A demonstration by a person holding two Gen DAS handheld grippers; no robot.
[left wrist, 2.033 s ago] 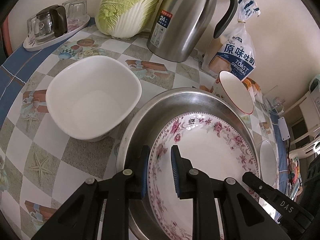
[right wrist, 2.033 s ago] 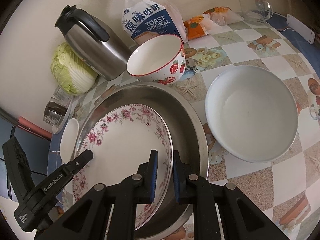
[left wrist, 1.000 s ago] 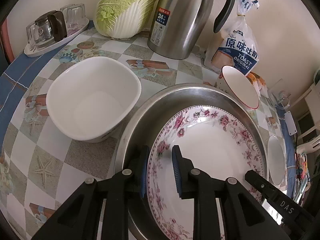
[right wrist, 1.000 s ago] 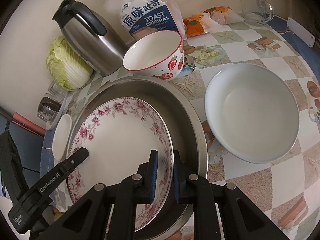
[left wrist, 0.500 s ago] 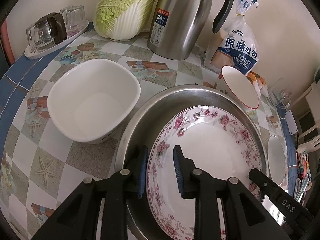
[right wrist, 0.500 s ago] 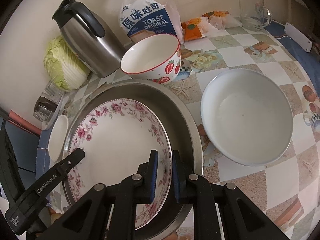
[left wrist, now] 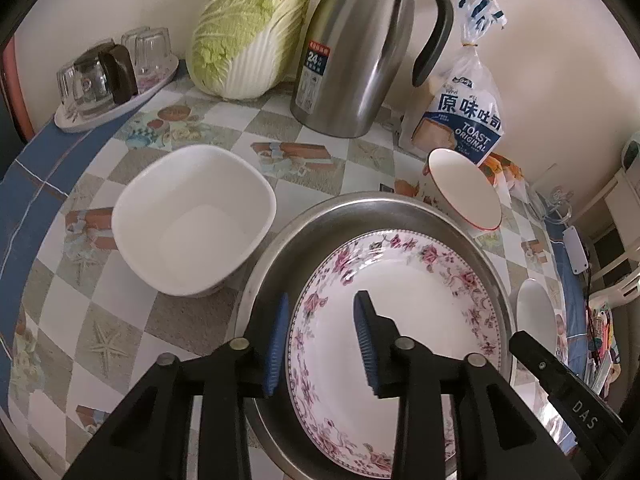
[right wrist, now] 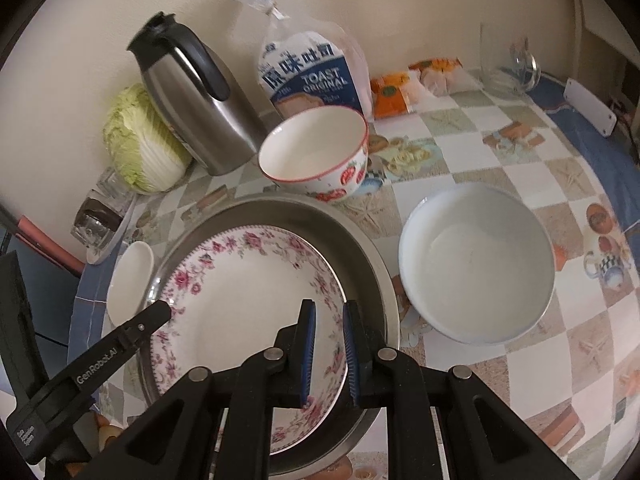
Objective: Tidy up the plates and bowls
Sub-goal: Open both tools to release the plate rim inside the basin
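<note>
Checkered tablecloth [left wrist: 120, 320] with starfish prints covered the table beneath a steel basin [right wrist: 372, 264] holding a floral plate [left wrist: 404, 300]. Left gripper [left wrist: 320, 340] stood wide apart astride the plate's rim; right gripper [right wrist: 329, 344] was narrow, its blue pads [right wrist: 309, 356] either side of the opposite rim, contact unclear. Its arm read "GenRobot.AI", the other "DAS". Behind stood a thermos [left wrist: 356, 52] labelled "24", a bread bag [right wrist: 308, 76] reading "TOAST ORIGINAL", and a strawberry bowl [right wrist: 316, 152]; white bowls [left wrist: 192, 220] flanked the basin.
</note>
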